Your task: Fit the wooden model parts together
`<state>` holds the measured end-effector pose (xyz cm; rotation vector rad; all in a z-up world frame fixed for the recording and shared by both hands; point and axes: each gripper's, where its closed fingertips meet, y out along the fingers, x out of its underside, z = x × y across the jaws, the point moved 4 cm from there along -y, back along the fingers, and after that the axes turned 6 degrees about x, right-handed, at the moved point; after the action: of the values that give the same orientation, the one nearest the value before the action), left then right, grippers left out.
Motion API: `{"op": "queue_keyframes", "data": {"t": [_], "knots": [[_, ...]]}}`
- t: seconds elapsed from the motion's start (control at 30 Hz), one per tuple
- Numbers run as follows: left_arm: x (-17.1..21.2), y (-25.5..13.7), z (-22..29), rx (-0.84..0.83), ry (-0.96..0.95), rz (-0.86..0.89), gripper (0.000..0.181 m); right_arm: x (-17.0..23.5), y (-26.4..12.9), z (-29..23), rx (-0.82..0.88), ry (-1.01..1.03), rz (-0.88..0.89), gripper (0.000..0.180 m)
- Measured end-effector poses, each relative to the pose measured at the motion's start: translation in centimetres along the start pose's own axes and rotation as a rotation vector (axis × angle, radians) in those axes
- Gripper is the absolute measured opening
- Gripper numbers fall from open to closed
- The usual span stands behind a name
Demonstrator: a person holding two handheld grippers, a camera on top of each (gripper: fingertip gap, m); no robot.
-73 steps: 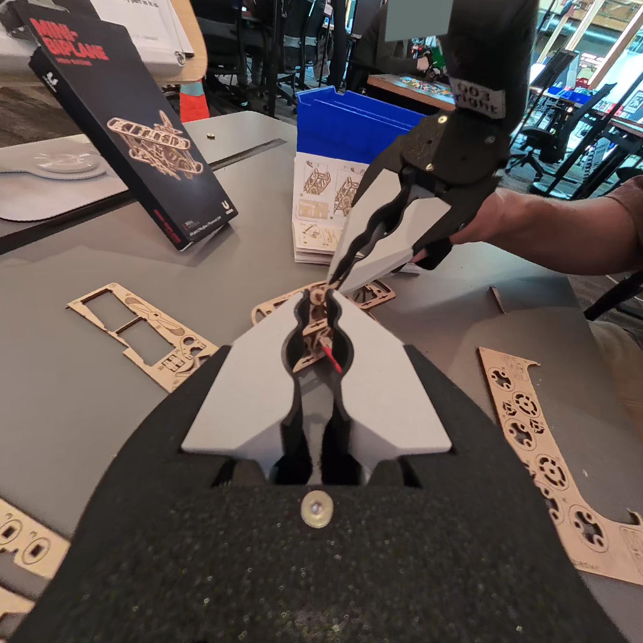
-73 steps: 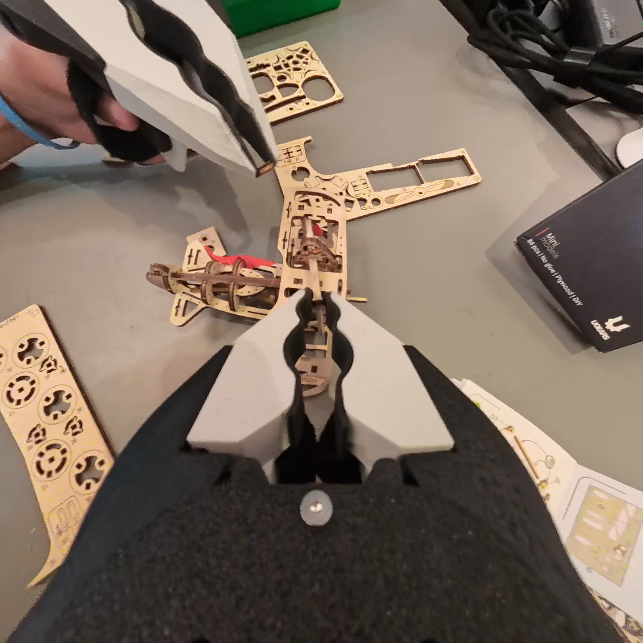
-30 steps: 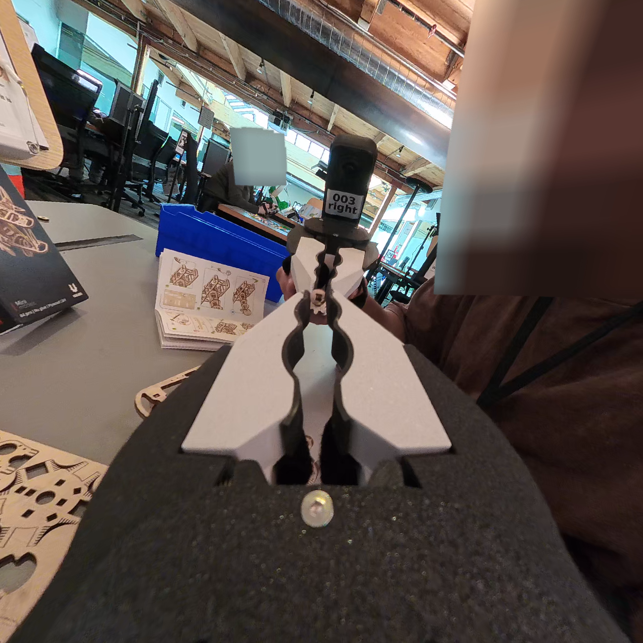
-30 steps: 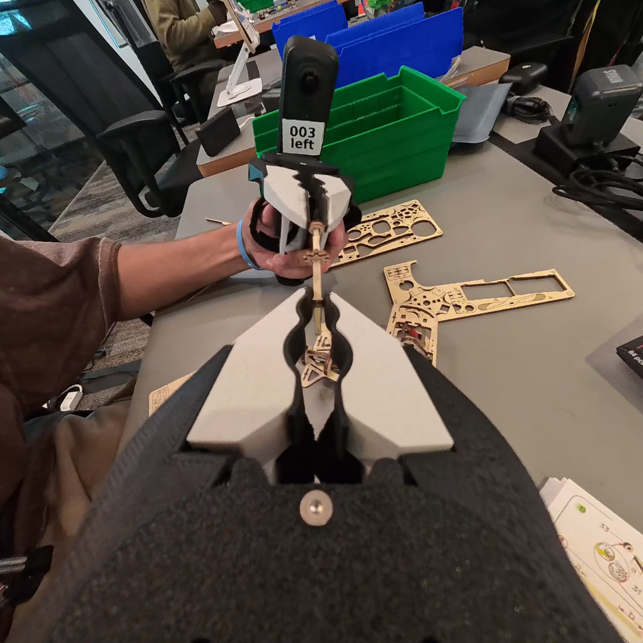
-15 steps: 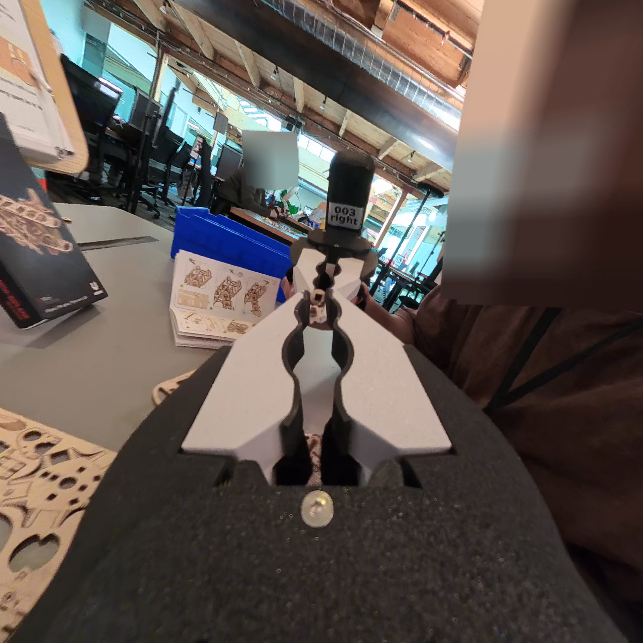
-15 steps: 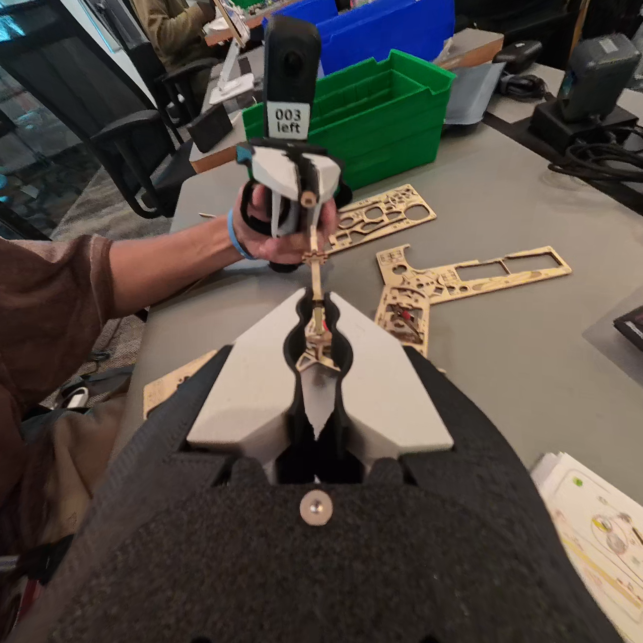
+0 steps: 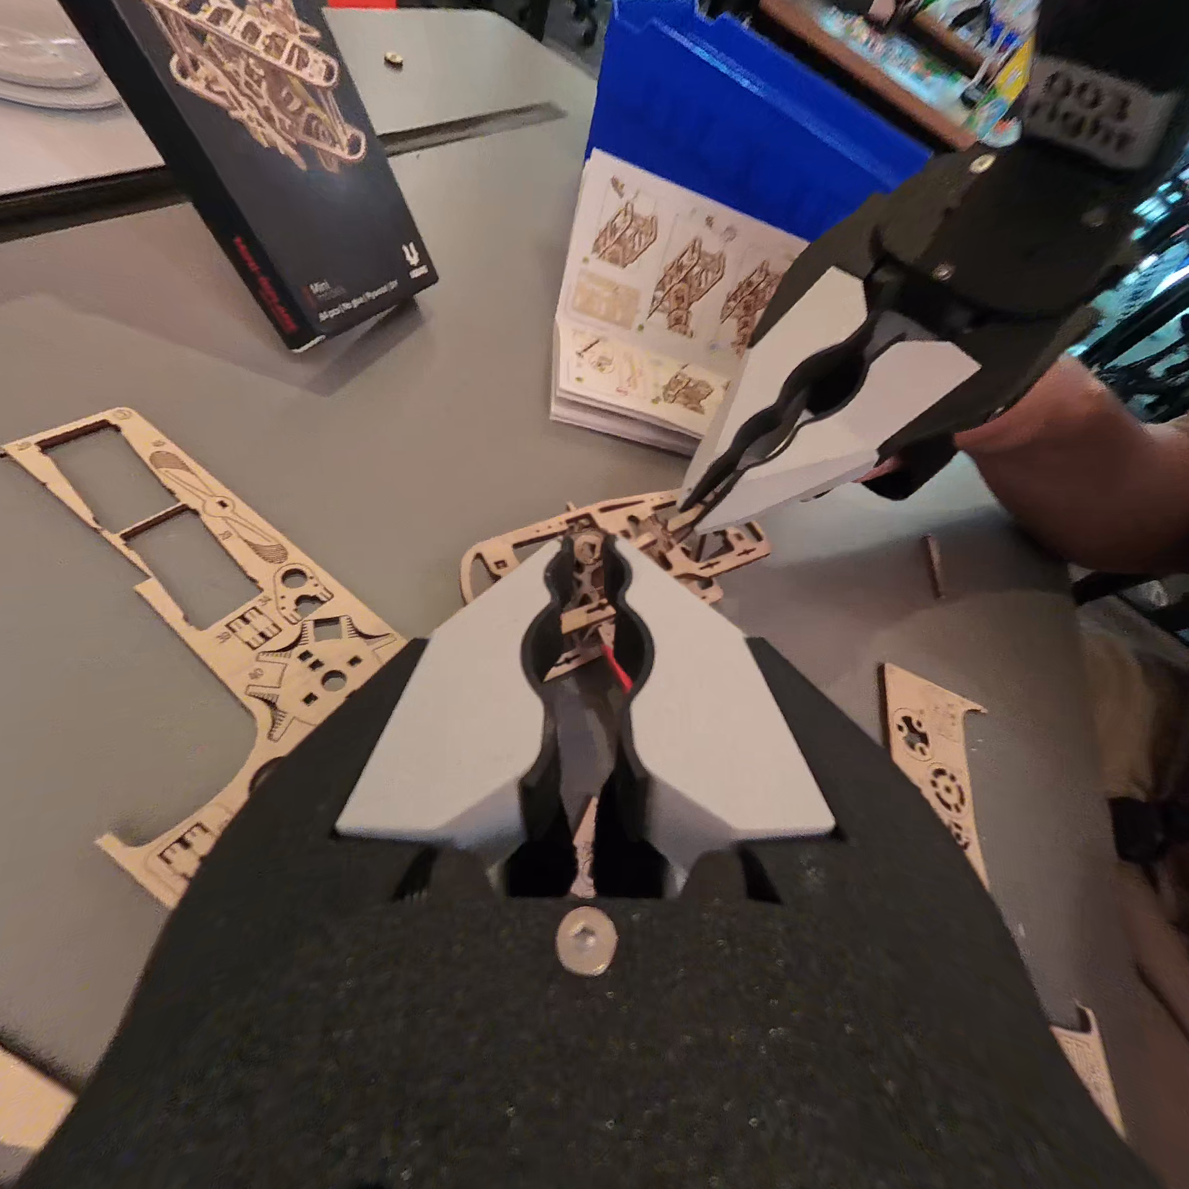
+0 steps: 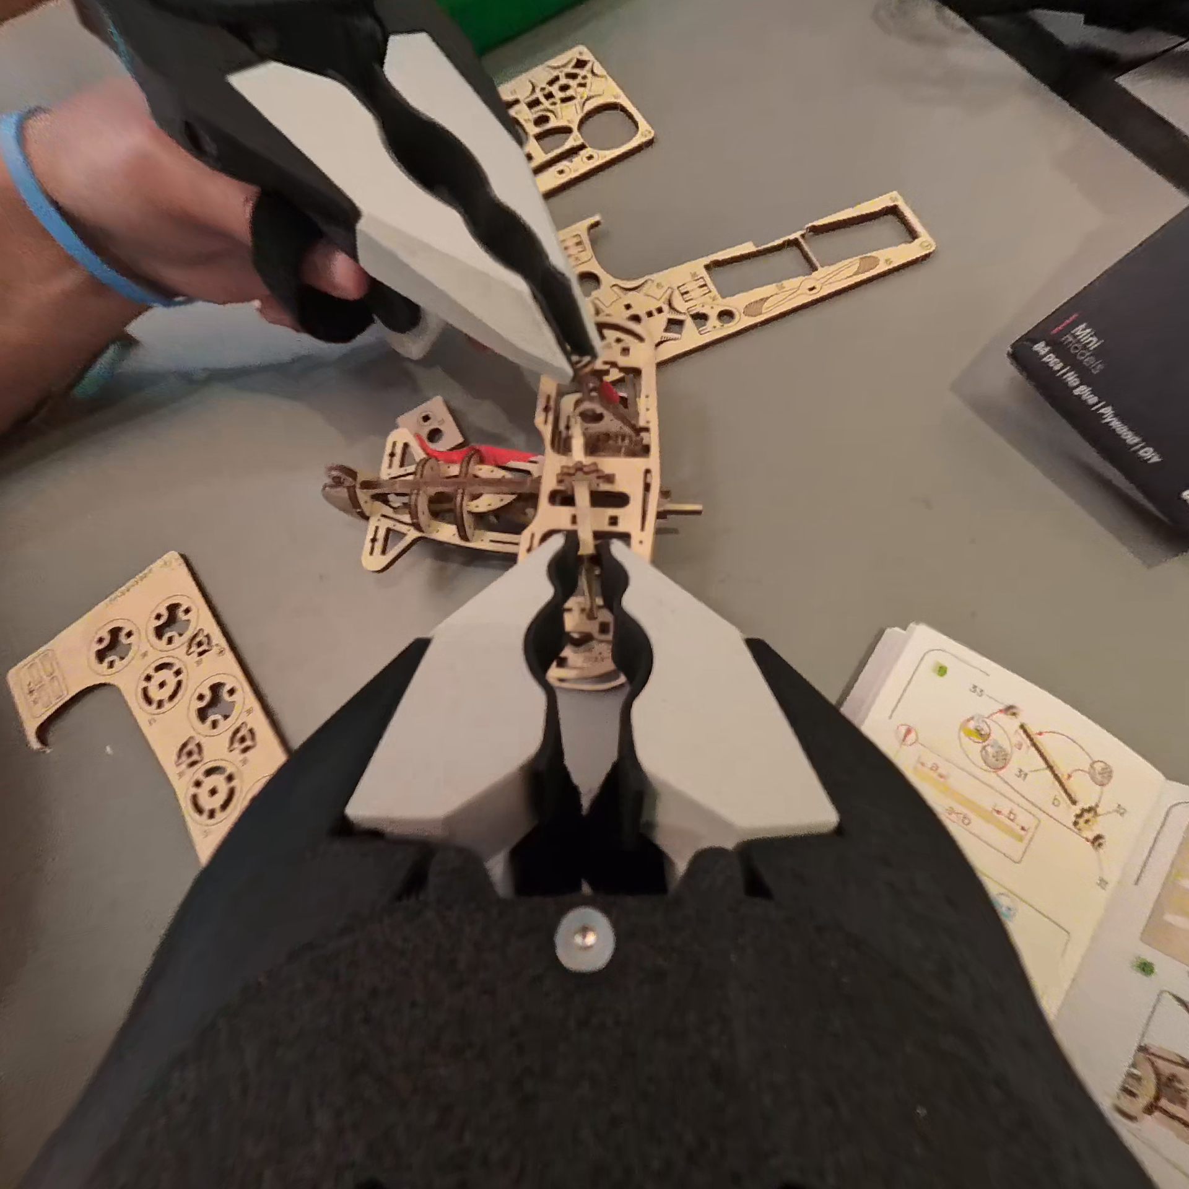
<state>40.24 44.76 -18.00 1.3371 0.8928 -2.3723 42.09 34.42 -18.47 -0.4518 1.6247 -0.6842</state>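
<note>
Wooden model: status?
Left tool and right tool both shut on the wooden plane, opposite ends. Plane low over the grey table. Nothing blocking.

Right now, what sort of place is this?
Probably a shared workshop or maker space: a grey table strewn with laser-cut wooden sheets, an instruction booklet, and a blue storage bin.

Your two claws crowd the wooden model point(image 8: 515, 489) from opposite sides. A cut-out sheet point(image 8: 148, 695) lies flat on its left, the booklet point(image 8: 1004, 791) on its right; bare desk point(image 8: 836, 515) lies between model and black box point(image 8: 1119, 379).
</note>
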Motion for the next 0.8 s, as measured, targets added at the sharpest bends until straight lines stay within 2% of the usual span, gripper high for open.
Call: {"op": "queue_keyframes", "data": {"t": [0.4,0.57,0.67,0.8], "knots": [[0.2,0.1,-0.2,0.033,-0.004,-0.001,0.006,-0.7,0.7,0.2,-0.015,0.038,0.006,0.005],[-0.1,-0.8,-0.6,0.038,-0.023,0.049,0.006,-0.8,1.3,0.0,-0.010,0.030,0.006,0.006],[-0.1,-1.3,-0.5,0.063,-0.017,0.072,0.006,-0.9,1.2,0.2,0.000,0.025,0.023,0.020],[-0.9,-2.1,0.7,0.155,0.026,0.135,0.006,-2.6,-0.1,0.2,-0.065,-0.002,0.110,0.023]]}}
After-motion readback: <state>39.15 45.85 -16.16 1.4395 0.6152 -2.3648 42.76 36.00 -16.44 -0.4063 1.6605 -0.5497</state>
